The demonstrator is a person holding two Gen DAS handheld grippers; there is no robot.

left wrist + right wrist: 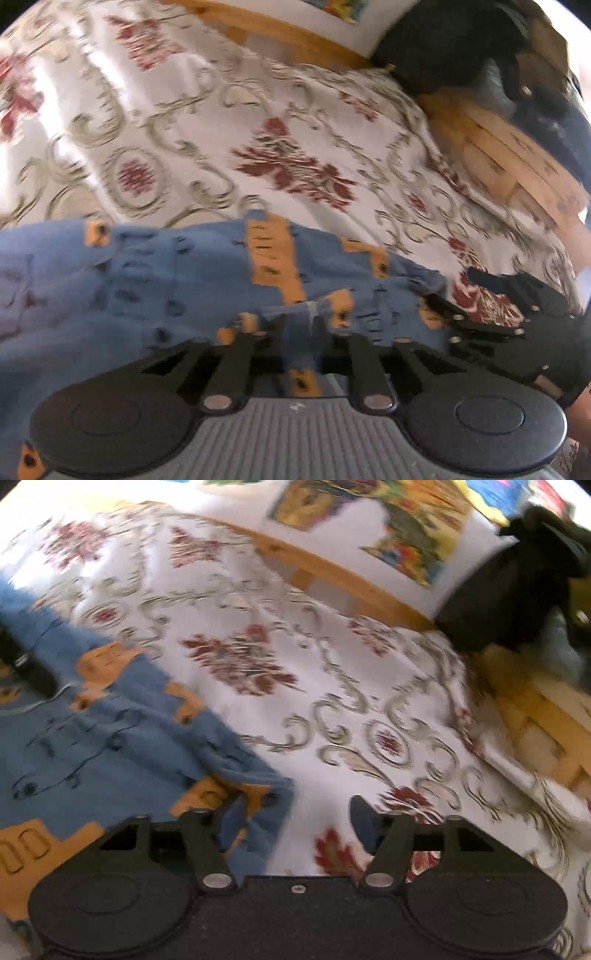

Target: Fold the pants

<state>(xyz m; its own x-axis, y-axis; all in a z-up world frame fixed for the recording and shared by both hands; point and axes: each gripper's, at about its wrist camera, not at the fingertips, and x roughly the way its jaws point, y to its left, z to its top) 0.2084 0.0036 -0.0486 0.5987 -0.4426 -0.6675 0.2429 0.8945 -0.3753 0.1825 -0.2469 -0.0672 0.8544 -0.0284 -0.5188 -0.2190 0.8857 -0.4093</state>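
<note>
Left wrist view showed the blue cotton pants with orange block-print patches (pixel 155 273) spread across a white bedspread patterned with red flowers and grey scrolls (pixel 280 110) — and the left gripper (pixel 299 325) was right on them, its fingers drawn close with a ridge of blue cloth pinched between. The pants ran in a long band left to right across that view, their far edge lying against bare bedspread.

Over in the right wrist view, the right gripper (pixel 295 812) sat at the garment's corner: its left finger (pixel 236 805) lay over the hem, its right finger (pixel 364 823) hung above the bedspread, jaws spread wide and holding nothing. The pants (pixel 110 746) stretched away to that gripper's left and forward.

So the left hand looked nearer and already committed — the right one likely needed to shift left onto the hem before any fold along the long axis could go cleanly. A wooden bed frame (pixel 325 568) bordered the far side. Motion blur hid the finer creases.
</note>
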